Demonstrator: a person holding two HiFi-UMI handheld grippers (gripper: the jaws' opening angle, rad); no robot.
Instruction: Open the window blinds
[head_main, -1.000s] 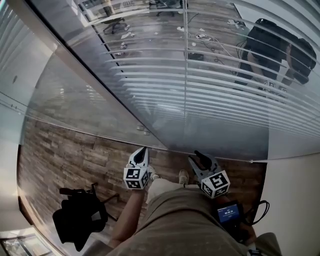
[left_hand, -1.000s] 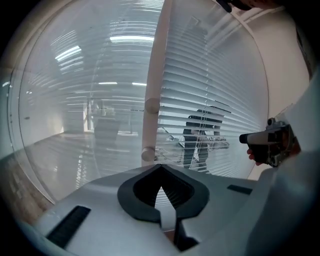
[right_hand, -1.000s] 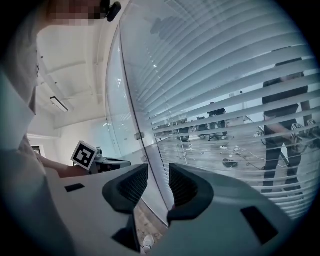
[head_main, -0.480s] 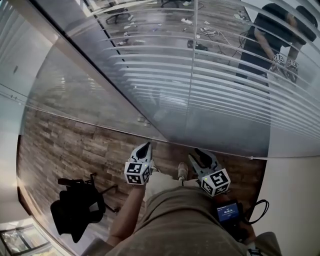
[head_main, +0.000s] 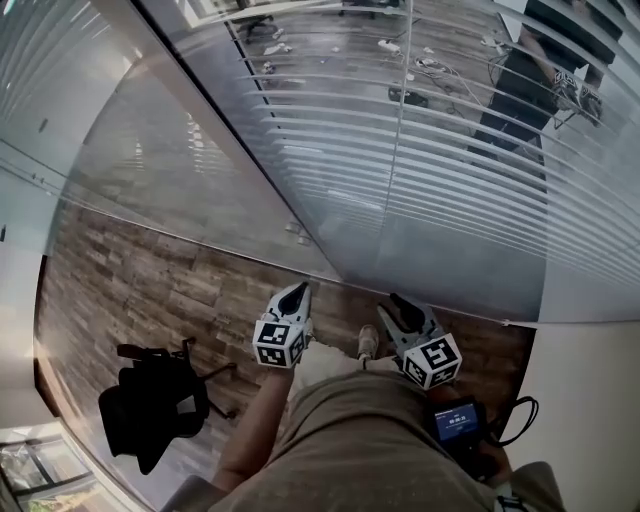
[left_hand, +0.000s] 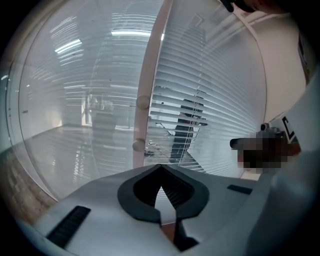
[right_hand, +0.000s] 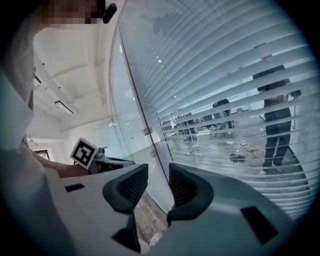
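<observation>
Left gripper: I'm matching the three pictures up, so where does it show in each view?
Head view: the left gripper sits low, just left of centre.
Left gripper view: its own shut fingers, bottom centre.
Right gripper view: left of centre, marker cube showing.
Shared landmark: the window blinds, in all three.

Head view: blinds (head_main: 470, 170) run off the top and right edges, upper end out of frame. Thin vertical line (head_main: 404, 130) across the slats: cord or glass joint, I cannot tell. Person behind the glass (head_main: 515, 85) cut by the top edge and striped by slats. Floor clutter (head_main: 432, 66) beyond is too small to identify. Device screen (head_main: 459, 422) at my hip: print unreadable.

Left gripper view: dark figure (left_hand: 184, 131) seen only in strips between slats.

Right gripper view: standing person (right_hand: 275, 125), upper body mostly covered by slats.
</observation>
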